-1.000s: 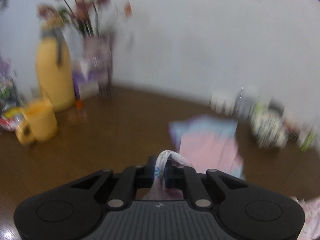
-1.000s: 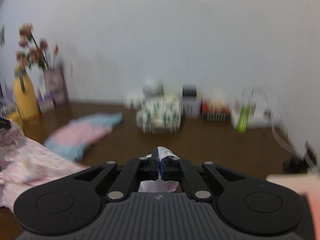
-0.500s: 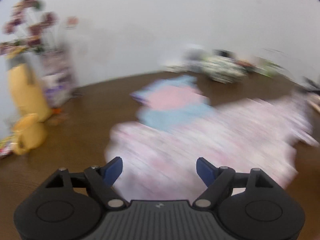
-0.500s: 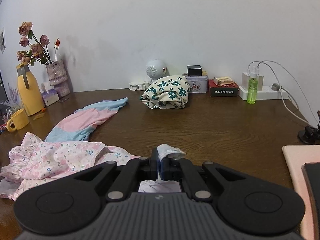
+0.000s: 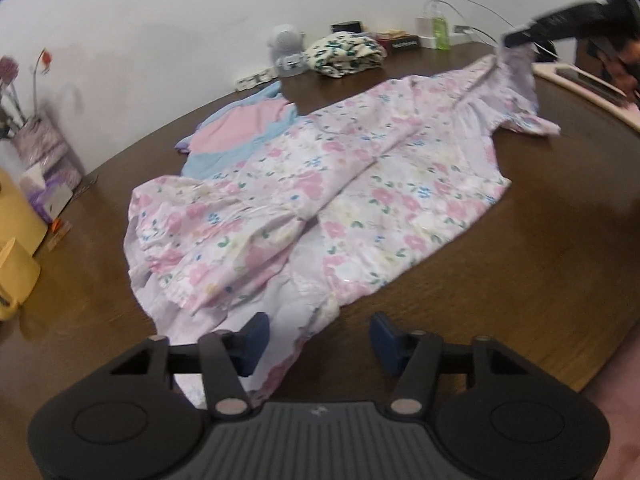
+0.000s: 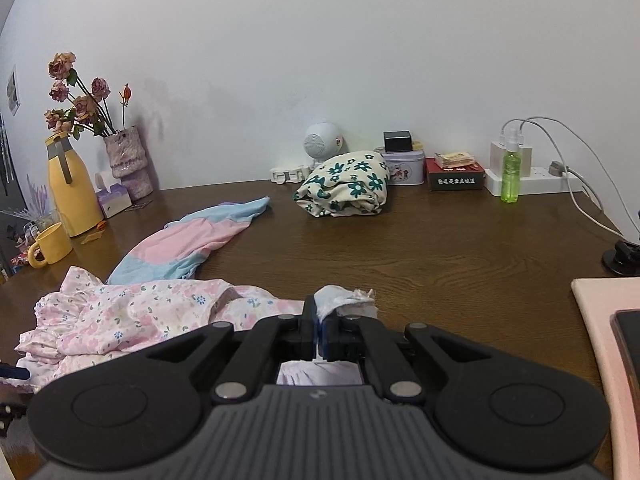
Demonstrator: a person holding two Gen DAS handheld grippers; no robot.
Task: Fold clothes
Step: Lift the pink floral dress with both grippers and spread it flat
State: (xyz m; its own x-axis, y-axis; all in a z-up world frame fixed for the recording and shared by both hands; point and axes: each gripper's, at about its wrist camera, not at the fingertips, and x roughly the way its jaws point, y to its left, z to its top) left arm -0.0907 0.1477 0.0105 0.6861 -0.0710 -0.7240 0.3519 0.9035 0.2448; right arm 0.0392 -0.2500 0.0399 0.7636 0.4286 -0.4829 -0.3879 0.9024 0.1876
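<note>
A pink floral dress [image 5: 320, 200] lies stretched across the brown table [image 5: 520, 280], its hem nearest the left wrist camera. My left gripper [image 5: 318, 338] is open and empty, just above the hem edge. My right gripper [image 6: 320, 330] is shut on the dress's far end; a white tuft of cloth [image 6: 344, 298] sticks out above its jaws. In the left wrist view the right gripper [image 5: 516, 38] holds that end lifted at the top right. The dress also shows in the right wrist view [image 6: 132, 312], bunched at the left.
A pink and blue garment [image 6: 192, 240] lies behind the dress. A folded green-flowered cloth [image 6: 344, 188] sits near the wall by tins, a speaker and a green bottle [image 6: 510, 176]. A yellow jug [image 6: 72, 192], mug [image 6: 50, 244] and flower vase stand left. A pink pad [image 6: 600, 340] lies right.
My left gripper let go of the dress, opened and swung to look along the garment. The dress now lies spread on the table. My right gripper stays shut on its end.
</note>
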